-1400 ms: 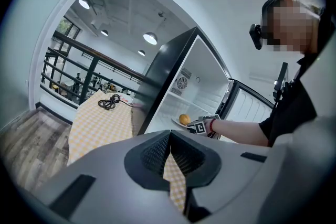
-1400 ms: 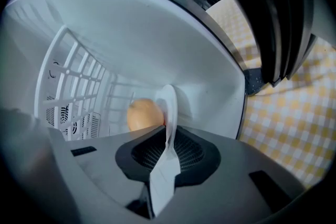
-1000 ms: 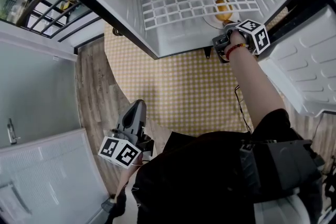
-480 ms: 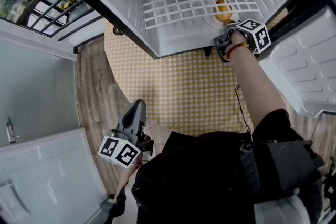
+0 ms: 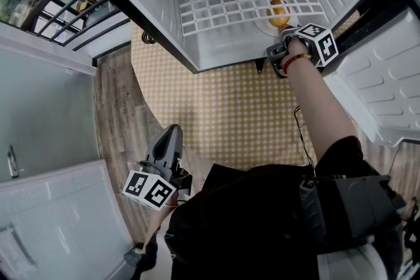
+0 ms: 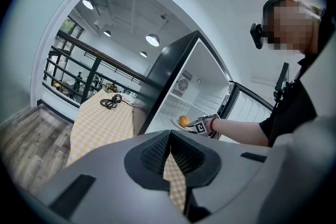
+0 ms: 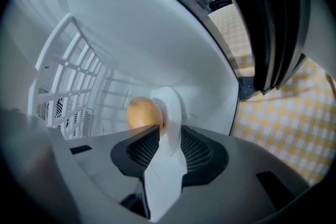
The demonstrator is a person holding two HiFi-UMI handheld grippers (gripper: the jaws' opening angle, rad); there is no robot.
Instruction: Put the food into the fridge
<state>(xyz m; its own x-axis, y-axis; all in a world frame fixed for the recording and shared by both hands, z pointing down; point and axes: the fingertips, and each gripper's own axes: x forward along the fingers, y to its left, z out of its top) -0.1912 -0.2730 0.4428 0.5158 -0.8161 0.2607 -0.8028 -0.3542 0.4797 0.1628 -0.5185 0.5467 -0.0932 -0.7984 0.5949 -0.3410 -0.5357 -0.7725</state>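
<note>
Right gripper (image 7: 167, 129) is opening around the plate (image 7: 171, 103) rim: stiff, breakable, best gripped there. The round food (image 7: 142, 113) probably rolls. Left gripper (image 6: 170, 134) is closed, empty.

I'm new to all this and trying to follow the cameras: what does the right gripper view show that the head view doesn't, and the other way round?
Only the right gripper view: the fingers of the right gripper, opening, with the rim of the white plate between them.
Only the head view: the left gripper, held low beside the person's body, and the wooden floor.
Both: the orange-yellow food on that plate inside the fridge, the wire shelf and the checked cloth.
</note>
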